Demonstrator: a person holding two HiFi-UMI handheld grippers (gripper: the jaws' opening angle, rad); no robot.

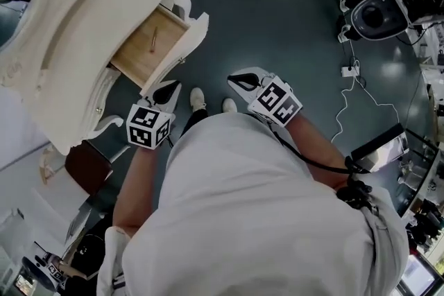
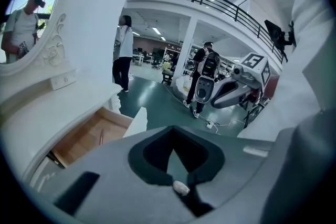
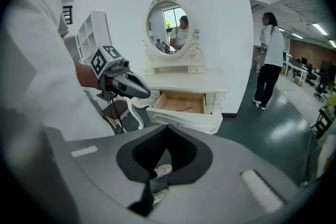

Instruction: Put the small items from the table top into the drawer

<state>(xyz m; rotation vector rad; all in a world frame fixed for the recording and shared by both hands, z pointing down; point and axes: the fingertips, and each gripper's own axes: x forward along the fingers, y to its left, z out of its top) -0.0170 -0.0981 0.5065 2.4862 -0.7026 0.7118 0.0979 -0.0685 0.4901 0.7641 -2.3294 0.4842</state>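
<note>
Left gripper (image 1: pixel 167 89), clenched and empty, hangs at five o'clock of the open drawer (image 1: pixel 136 56) holding a thin stick (image 1: pixel 153 40); right gripper (image 1: pixel 240 80), likewise clenched empty, at four o'clock

drawer (image 1: pixel 142 55): pulled out, top open (stick (image 1: pixel 153 40) inside) | floor (image 1: pixel 277 24): free approach
</note>
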